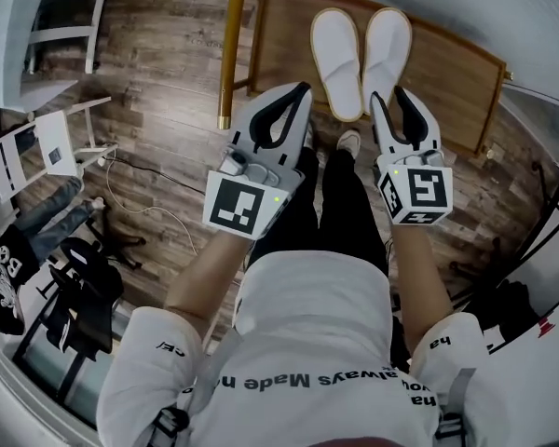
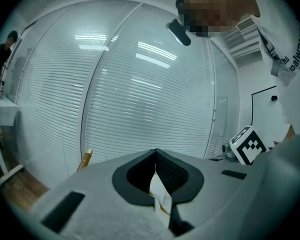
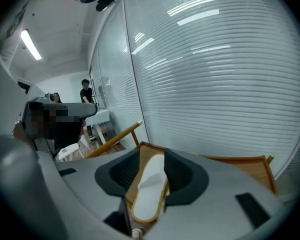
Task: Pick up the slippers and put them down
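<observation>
The step in hand looks like the approach before the pick-up. The two flat white cloth slippers, the left slipper (image 1: 337, 63) and the right slipper (image 1: 388, 49), lie just beside each other on the brown wooden board (image 1: 456, 77) with its pale raised rim, and neither tool touches them. The left gripper (image 1: 304, 88) hangs over the board's near edge with its jaw tips together and nothing clamped; the white seen through the loop of its pads is a slipper lying beyond. The right gripper (image 1: 388, 94) hangs over the same edge, in line with the right slipper, its jaws apart and bare, the slipper showing in the gap but farther along the board.

The next move probably calls for the left jaws to part, then for each tool to drop onto its slipper and close on the soft upper.

The person's white T-shirt (image 1: 307, 343) reads "always Made" in black, with "ha" on each sleeve. The marker cubes (image 1: 417, 192) carry only black-and-white squares, and the slippers show no brand
</observation>
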Action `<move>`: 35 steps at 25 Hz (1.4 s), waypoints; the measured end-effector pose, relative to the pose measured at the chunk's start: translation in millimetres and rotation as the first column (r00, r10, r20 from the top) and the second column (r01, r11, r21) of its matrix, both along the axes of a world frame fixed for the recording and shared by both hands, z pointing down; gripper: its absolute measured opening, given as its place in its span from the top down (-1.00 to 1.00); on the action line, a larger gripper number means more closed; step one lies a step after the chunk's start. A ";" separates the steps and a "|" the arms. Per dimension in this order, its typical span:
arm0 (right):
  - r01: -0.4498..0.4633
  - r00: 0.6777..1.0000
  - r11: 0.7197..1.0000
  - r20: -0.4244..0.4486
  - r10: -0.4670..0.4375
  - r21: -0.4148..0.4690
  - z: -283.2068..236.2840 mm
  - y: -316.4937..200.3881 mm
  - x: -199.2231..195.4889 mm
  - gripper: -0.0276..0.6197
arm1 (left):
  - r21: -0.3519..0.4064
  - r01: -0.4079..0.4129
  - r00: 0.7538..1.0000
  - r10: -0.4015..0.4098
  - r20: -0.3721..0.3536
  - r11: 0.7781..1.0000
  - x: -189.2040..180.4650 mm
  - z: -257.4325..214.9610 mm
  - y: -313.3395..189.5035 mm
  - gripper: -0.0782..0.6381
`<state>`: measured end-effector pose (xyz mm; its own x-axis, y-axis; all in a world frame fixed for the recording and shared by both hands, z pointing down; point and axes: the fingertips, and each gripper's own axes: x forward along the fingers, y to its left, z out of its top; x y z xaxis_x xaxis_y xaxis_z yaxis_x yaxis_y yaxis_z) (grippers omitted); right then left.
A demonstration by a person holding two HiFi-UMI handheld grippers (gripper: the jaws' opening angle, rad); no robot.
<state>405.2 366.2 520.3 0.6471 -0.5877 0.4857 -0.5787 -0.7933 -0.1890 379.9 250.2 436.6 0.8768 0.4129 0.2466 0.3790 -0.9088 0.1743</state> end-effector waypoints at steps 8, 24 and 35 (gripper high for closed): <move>-0.030 0.993 0.999 0.112 0.032 -0.018 93.9 -6.9 21.1 0.35 | 0.005 -0.027 0.998 0.026 0.055 1.000 16.4 78.3 7.9 0.75; -0.080 0.972 0.996 0.219 0.086 -0.036 187.3 -13.7 40.8 0.27 | -0.028 -0.003 0.996 0.005 0.092 1.000 28.3 174.6 12.4 0.75; -0.126 0.979 0.987 0.148 0.140 -0.102 190.1 -13.3 63.7 0.63 | -0.021 0.002 0.994 0.000 0.105 1.000 23.7 180.8 1.7 0.75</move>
